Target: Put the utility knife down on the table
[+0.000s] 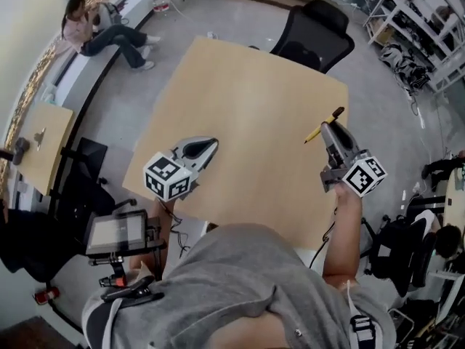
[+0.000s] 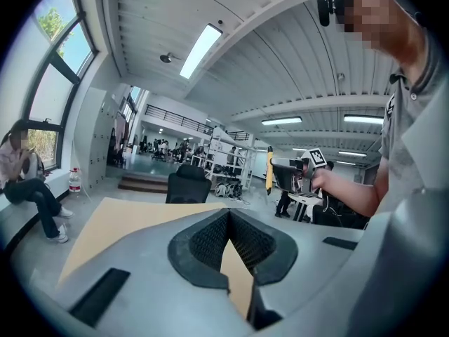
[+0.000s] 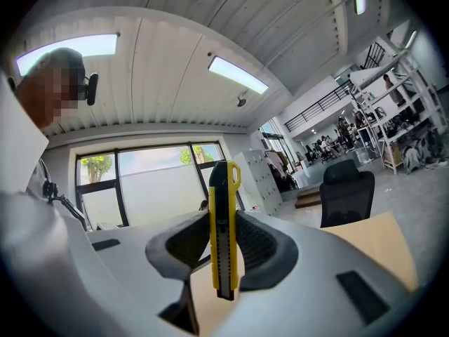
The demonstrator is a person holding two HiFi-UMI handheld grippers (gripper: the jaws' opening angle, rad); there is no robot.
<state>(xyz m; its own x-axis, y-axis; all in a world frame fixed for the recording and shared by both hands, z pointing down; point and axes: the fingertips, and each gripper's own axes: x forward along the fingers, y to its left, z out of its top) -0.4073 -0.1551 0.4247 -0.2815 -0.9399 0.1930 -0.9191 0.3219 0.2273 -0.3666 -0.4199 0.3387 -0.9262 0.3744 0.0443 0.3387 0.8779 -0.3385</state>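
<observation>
A yellow and black utility knife [image 1: 322, 126] is held above the right part of the light wooden table [image 1: 247, 115], with my right gripper [image 1: 331, 127] shut on it. In the right gripper view the knife [image 3: 224, 230] stands upright, clamped between the two dark pads [image 3: 257, 248], and its yellow end sticks up past the jaws. My left gripper [image 1: 212, 145] hovers over the table's near left part. Its jaws meet at the tips [image 2: 228, 213] with nothing between them. From the left gripper view, the knife [image 2: 269, 171] shows small at the right, held up in the air.
A black office chair [image 1: 317, 33] stands at the table's far side. A person sits on a bench [image 1: 105, 33] by the window at far left. A small side table [image 1: 38, 148] and a screen on a stand [image 1: 116, 233] are at the left. Shelving [image 1: 421, 20] fills the far right.
</observation>
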